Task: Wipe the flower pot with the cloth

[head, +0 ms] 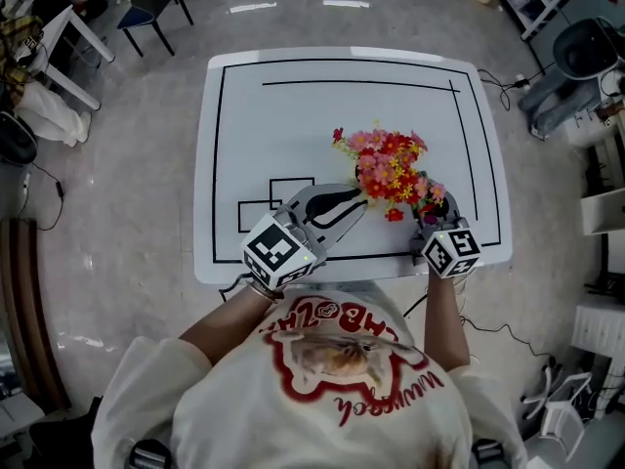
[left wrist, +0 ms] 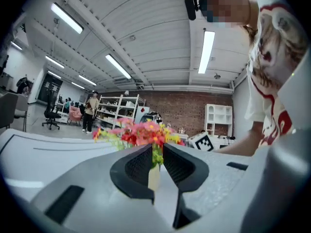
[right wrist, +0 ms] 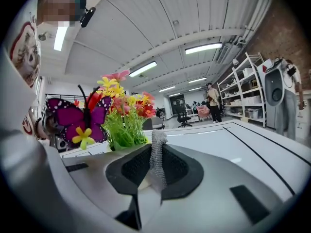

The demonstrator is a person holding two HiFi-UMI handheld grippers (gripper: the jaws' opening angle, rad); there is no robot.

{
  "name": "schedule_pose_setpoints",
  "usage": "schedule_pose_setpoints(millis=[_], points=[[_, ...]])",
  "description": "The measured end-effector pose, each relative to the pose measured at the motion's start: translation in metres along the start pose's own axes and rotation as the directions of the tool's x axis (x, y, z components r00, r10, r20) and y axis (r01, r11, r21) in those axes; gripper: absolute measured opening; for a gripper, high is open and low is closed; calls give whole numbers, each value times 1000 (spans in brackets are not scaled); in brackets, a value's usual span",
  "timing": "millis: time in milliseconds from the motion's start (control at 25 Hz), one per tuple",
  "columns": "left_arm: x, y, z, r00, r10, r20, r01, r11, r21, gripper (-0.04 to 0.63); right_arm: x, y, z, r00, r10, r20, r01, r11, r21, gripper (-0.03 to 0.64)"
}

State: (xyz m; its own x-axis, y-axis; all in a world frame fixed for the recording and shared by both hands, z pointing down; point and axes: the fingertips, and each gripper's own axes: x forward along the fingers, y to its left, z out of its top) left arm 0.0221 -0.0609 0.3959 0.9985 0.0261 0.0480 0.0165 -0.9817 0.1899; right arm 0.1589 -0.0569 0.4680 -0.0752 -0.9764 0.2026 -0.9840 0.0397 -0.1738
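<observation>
Table [head: 225,164] white, black-lined; shelves [right wrist: 243,89] standing far ahead of right gripper [right wrist: 154,147], which is clamping cloth [right wrist: 157,161], flower pot [left wrist: 153,177] sitting just ahead-left. Left gripper [head: 357,203] jaws standing slightly apart, pot showing through gap. Bare tabletop stretching ahead of both.

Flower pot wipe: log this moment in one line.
left gripper: slightly open, empty, facing flower pot | right gripper: shut on cloth | cloth-pot contact: unclear

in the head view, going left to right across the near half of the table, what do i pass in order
left gripper → bunch of flowers → right gripper
</observation>
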Motion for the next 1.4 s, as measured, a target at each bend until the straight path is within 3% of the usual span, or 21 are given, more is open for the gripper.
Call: schedule_pose_setpoints(millis=[160, 400, 680, 1080, 1240, 1400], points=[[15, 3, -47, 991, -22, -130, 22, 1000, 2, 74, 1, 1, 1, 1000, 4, -10, -4, 1000, 2, 52], [39, -6, -44, 990, -17, -142, 38, 988, 147, 74, 1, -2, 2, 999, 25, -19, -25, 1000, 3, 52], [46, 6, -54, 975, 11, -223, 35, 979, 199, 74, 2, -3, 0, 999, 45, -7, -44, 998, 42, 52], [54, 16, -52, 978, 58, -202, -23, 985, 169, 74, -8, 5, 5, 998, 57, 1, -57, 998, 23, 52], [56, 18, -54, 975, 75, -209, -39, 984, 172, 73, -16, 16, 26, 994, 80, 75, -80, 997, -5, 52], [55, 19, -53, 980, 68, -185, -46, 991, 125, 72, -26, 14, 56, 981, 66, 180, -62, 998, -28, 52]])
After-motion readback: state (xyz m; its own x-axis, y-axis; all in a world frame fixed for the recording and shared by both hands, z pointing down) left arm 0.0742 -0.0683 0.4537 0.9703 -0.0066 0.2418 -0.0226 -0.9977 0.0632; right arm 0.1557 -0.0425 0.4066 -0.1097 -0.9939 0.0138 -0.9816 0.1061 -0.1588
